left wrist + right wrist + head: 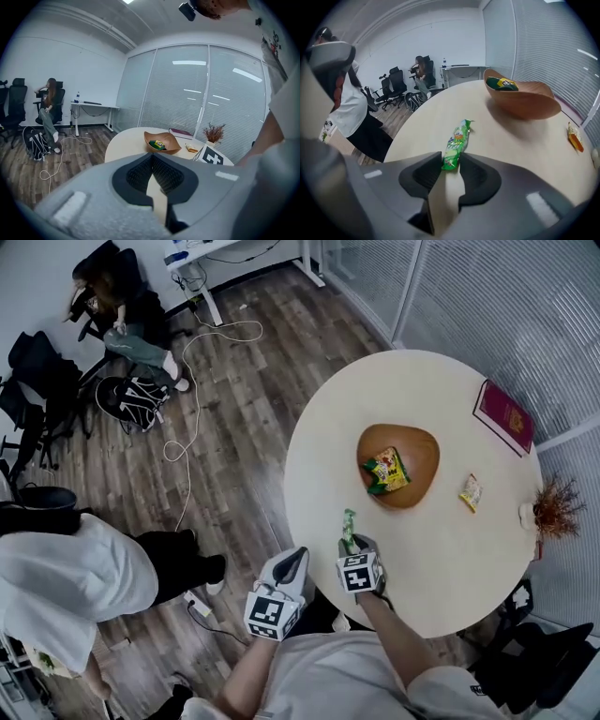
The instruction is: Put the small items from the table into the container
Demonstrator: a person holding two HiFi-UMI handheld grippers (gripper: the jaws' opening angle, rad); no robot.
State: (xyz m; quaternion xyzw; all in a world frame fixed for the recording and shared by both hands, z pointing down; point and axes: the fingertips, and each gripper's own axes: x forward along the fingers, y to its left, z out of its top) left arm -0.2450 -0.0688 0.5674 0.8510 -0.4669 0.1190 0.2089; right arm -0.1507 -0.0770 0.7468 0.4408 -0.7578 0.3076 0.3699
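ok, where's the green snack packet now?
Head view: long green snack packet lies on the round table's near edge, its end between the right gripper's open fingers, short of the brown wooden bowl.

Premises: office. Black swivel chairs [36,371] and a white desk [93,104] against the wall [61,65], blind-lined glass partitions [187,93], a round table [319,465], cables [239,331] on wood-look flooring [253,399] (one person [117,310] seated by the desk).

Green snack packet [456,145], orange-brown bowl [427,452], cream table [328,456], maroon book [504,415], yellow sachet [471,492], dark wood-plank floor [244,381]
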